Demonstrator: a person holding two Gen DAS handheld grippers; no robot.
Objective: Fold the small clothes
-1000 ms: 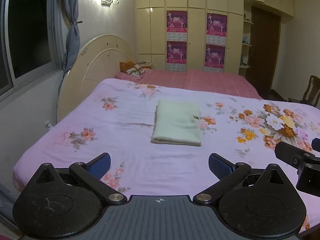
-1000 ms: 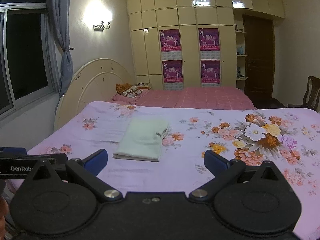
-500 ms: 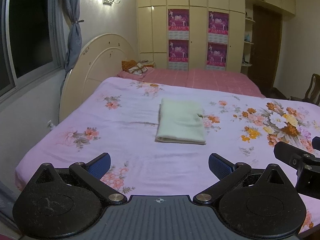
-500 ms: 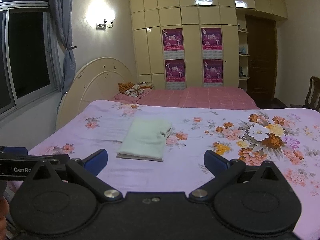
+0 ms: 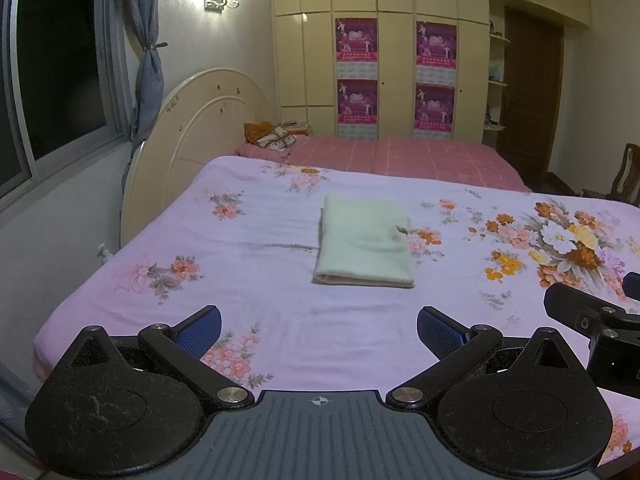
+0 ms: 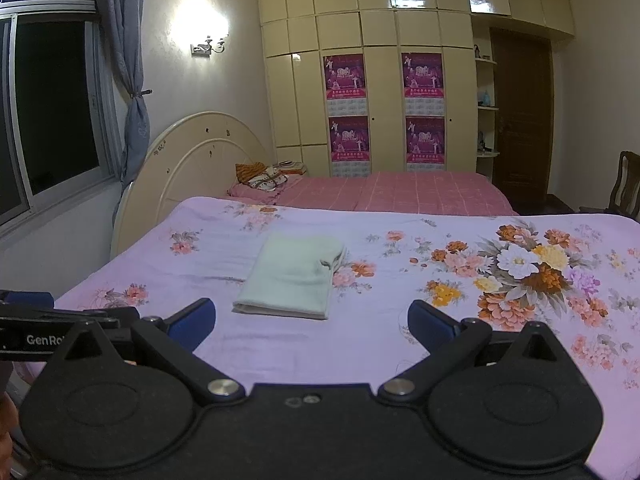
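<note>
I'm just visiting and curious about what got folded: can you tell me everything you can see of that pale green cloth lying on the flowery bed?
The pale green folded garment looks like soft knit or fleece, folded into a neat rectangle of several layers, with the stacked edges showing along its near end. A small tuck or opening shows on its right side. It lies flat on the lilac floral bedsheet, near the middle of the bed. Nothing else touches it; both grippers are open and short of it.

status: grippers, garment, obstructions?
Left gripper open, empty. Right gripper open, empty. Pale green garment folded flat on floral bedsheet. Nothing in the way.
</note>
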